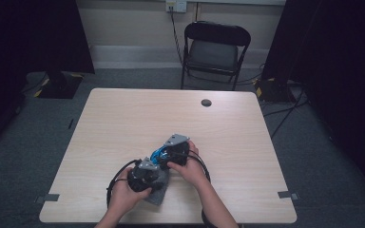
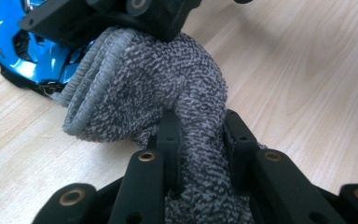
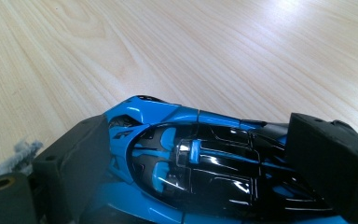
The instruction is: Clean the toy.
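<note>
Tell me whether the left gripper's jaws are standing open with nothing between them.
No: in the left gripper view the left gripper is clamped on a bunched fold of the grey cloth, beside the blue toy car.

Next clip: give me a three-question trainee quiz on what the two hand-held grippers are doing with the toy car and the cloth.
1. True or false: the left hand-held gripper is shut on the grey knitted terry cloth.
2. What sits between the jaws of the right hand-held gripper?
A. a red plastic cup
B. the glossy blue and black toy sports car
C. a steel spoon
3. In the left gripper view, is the cloth beside the toy car or far from it across the pale wooden table?

Key:
1. True; the cloth is pinched between its black jaws.
2. B.
3. Right beside it; the bunched cloth edge reaches the car's side.
</note>
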A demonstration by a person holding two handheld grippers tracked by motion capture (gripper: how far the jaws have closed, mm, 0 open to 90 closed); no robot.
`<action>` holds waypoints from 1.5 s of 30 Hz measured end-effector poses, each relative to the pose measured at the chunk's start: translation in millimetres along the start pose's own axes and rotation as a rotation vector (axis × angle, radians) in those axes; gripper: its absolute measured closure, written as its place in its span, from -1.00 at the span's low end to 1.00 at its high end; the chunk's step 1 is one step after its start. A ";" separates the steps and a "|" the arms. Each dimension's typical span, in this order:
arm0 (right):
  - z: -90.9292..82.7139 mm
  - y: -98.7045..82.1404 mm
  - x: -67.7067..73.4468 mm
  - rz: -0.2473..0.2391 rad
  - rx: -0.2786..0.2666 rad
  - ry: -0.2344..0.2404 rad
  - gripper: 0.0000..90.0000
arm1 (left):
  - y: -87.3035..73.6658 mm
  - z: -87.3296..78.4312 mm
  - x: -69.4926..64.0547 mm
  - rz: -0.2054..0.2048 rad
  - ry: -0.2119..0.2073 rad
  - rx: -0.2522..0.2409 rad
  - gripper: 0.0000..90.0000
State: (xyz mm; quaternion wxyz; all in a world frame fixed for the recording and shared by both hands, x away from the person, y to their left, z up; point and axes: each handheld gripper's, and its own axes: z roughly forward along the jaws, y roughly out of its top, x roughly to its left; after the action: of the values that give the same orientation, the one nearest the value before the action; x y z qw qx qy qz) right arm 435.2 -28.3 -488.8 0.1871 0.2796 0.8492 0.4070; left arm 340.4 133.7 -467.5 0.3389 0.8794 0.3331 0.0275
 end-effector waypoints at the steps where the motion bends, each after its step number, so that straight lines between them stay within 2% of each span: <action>1: 0.0 0.0 0.0 0.000 0.000 0.000 -0.86 | 0.5 0.4 -0.9 0.005 -0.003 0.002 0.61; 4: 0.0 0.1 0.1 0.000 0.000 0.000 -0.86 | 1.5 1.2 -2.5 0.022 -0.022 0.003 0.61; 7: 0.0 -0.1 0.2 -0.001 -0.002 0.000 -0.86 | 3.2 1.5 -4.4 0.059 -0.042 0.016 0.60; 15: -0.1 -0.5 0.6 0.000 -0.004 0.000 -0.85 | 1.4 -5.5 3.1 0.058 -0.062 0.011 0.57; 18: -0.2 -0.7 0.6 0.000 -0.005 -0.001 -0.85 | -0.1 -8.0 6.0 0.093 -0.070 0.022 0.56; 20: -0.2 -0.6 0.5 0.000 -0.005 0.000 -0.85 | -1.4 -10.1 8.4 0.101 -0.078 0.030 0.56; 24: -0.2 -1.0 0.3 -0.002 -0.008 0.000 -0.85 | -4.4 -17.3 16.5 0.067 -0.081 0.028 0.54; 31: -0.2 -1.0 0.3 -0.003 -0.008 0.000 -0.85 | -11.9 -26.1 31.5 0.023 -0.059 0.016 0.52; 40: -0.2 -0.8 0.4 -0.001 -0.007 0.000 -0.85 | -16.0 -37.3 44.2 -0.008 -0.044 -0.006 0.52; 45: -0.3 -2.5 0.7 -0.001 -0.020 -0.002 -0.86 | -17.1 -48.8 54.9 -0.035 -0.017 -0.053 0.53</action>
State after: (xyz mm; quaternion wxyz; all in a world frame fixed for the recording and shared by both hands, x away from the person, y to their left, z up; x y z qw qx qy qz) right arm 433.7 -29.4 -490.6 0.1909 0.2778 0.8450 0.4152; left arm 360.0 204.5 -450.2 0.3655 0.8643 0.3449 0.0230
